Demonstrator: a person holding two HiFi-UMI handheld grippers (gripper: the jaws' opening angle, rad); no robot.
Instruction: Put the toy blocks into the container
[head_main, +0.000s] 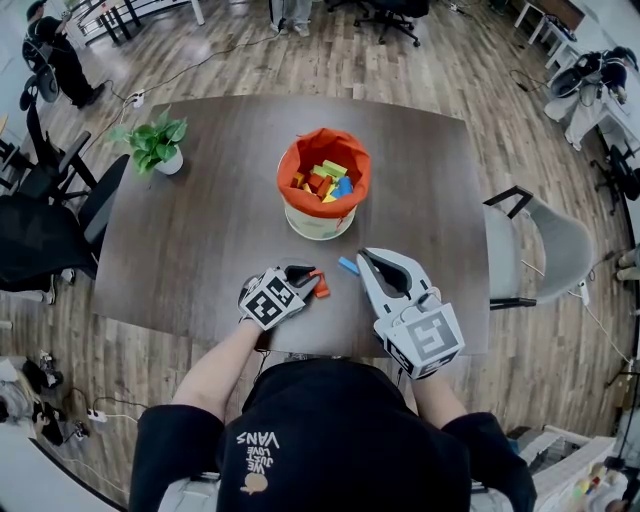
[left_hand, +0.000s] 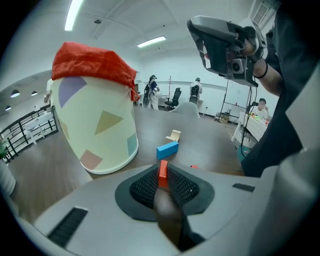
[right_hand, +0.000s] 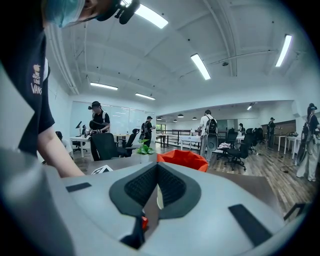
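Observation:
A pale bucket with an orange-red liner (head_main: 322, 185) stands mid-table and holds several coloured blocks. My left gripper (head_main: 308, 282) is near the front edge, shut on a small orange block (head_main: 321, 286); in the left gripper view that block (left_hand: 163, 172) sits upright between the pads, lifted a little off the table. A blue block (head_main: 347, 265) lies on the table just beyond it, with a cream block (left_hand: 174, 135) behind the blue block (left_hand: 167, 149). My right gripper (head_main: 369, 259) hovers to the right, shut and empty. Its view shows the bucket's liner (right_hand: 182, 160) ahead.
A potted plant (head_main: 157, 143) stands at the table's back left. Office chairs (head_main: 540, 245) flank the table on both sides. The bucket (left_hand: 95, 120) looms close on the left of the left gripper view. People stand far off in the room.

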